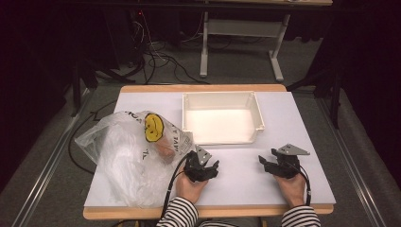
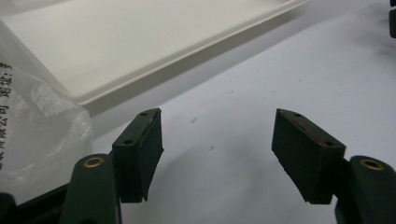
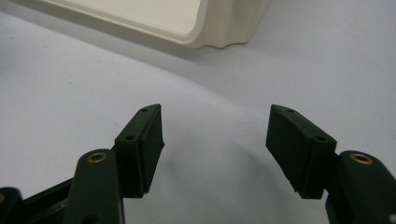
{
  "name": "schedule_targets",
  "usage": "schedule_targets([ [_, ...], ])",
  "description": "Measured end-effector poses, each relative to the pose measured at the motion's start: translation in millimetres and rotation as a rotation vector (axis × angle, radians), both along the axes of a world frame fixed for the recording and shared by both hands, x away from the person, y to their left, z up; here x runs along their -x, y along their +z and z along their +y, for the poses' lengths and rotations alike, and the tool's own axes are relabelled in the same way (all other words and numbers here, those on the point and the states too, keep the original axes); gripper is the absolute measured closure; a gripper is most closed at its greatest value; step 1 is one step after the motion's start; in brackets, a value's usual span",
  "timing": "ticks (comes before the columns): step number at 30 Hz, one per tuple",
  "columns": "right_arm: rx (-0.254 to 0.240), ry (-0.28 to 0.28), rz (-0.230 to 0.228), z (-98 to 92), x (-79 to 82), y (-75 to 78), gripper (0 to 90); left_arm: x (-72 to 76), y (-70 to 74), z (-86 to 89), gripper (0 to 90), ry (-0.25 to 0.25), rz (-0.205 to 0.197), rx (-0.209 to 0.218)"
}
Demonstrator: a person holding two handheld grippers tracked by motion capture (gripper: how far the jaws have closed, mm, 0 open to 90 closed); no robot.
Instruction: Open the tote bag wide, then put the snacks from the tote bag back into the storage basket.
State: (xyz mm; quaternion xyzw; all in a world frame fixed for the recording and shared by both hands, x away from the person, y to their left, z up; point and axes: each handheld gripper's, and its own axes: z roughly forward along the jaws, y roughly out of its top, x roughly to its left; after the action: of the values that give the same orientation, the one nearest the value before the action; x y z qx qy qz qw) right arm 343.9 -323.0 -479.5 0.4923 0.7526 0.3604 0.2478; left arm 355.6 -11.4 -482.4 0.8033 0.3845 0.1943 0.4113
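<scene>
Your desk (image 1: 283, 123) carries three things that matter, so take them by size. The clear plastic bag (image 1: 125, 156) with the yellow smiley face sprawls over the left half, its long axis running from the near left edge up toward the white plastic bin (image 1: 222, 117) at the middle rear. Something brownish sits inside it under the smiley; what it is cannot be told.

The bag lies just beside your left hand-held gripper (image 1: 204, 168), off to its left, and well apart from your right hand-held gripper (image 1: 274, 165), so the left is likely the one to reach for it.

Both have their jaws spread wide with nothing between them, above bare desk near the front edge.
</scene>
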Motion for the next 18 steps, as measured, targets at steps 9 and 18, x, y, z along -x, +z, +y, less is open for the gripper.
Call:
schedule_targets([
  [9,-0.004,0.000,-0.004,-0.4,0.4,0.2,36.6,-1.3,-0.2,0.1,34.6,-0.002,0.011,0.009],
  [18,-0.011,0.008,-0.005,-0.9,0.6,0.3,36.5,-2.0,-0.4,-3.4,34.3,-0.037,0.022,-0.017],
])
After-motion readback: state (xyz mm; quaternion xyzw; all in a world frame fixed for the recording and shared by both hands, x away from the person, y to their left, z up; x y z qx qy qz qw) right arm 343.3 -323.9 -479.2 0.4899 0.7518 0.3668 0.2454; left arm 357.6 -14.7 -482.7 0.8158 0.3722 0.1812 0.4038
